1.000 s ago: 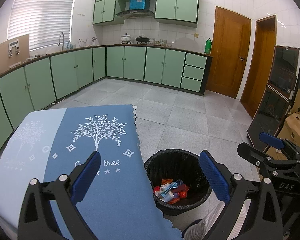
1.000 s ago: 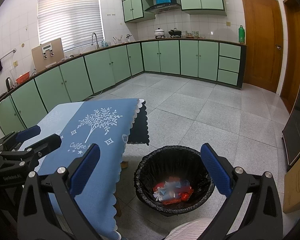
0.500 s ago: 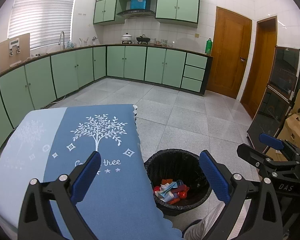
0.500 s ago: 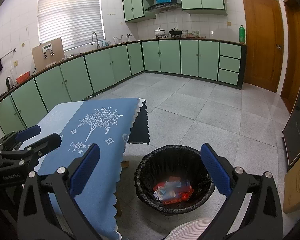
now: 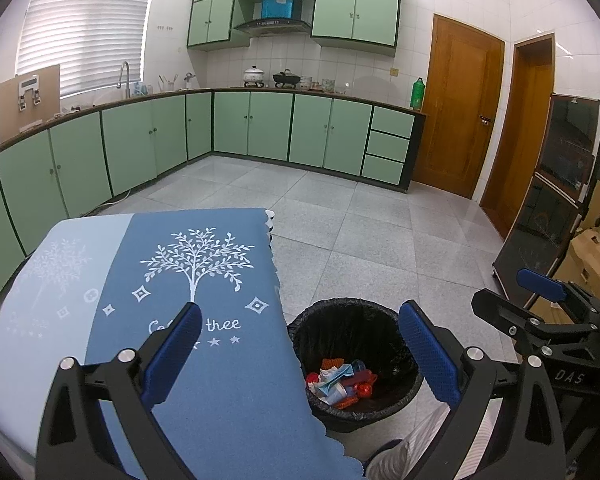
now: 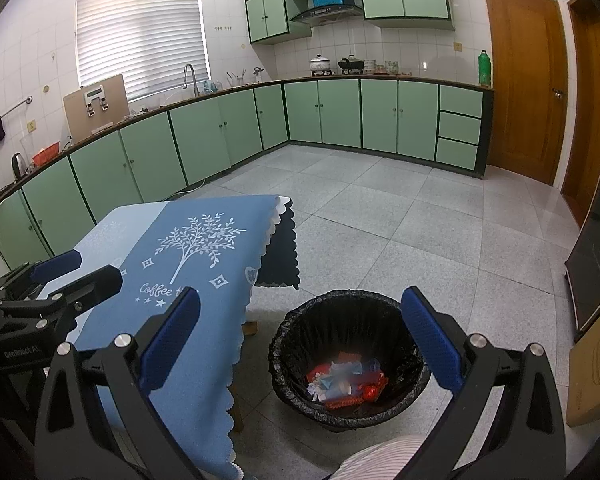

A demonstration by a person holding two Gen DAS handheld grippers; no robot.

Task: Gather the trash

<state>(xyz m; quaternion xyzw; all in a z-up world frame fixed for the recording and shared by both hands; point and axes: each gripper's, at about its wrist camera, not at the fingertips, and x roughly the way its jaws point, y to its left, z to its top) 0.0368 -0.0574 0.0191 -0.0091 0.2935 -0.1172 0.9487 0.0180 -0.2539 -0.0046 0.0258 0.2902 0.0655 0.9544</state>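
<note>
Trash (image 5: pixel 342 380) (image 6: pixel 346 382): red, orange, pale blue and white scraps piled at the bottom of the bin (image 5: pixel 384 320) (image 6: pixel 284 344). Bin is round, with a black liner, and stands on the grey tiled floor (image 5: pixel 380 240) just beside the counter (image 5: pixel 204 380) (image 6: pixel 188 360). Counter carries a blue cloth with a white tree print; the scalloped cloth edge hangs next to the bin rim.

Left gripper (image 5: pixel 300 356): released, jaws wide, nothing between them; held above the counter edge and bin. Right gripper (image 6: pixel 300 340): released, empty, above the bin. Striped fabric shows at the bottom of both views. Green cabinets (image 5: pixel 252 132) line the far walls.
</note>
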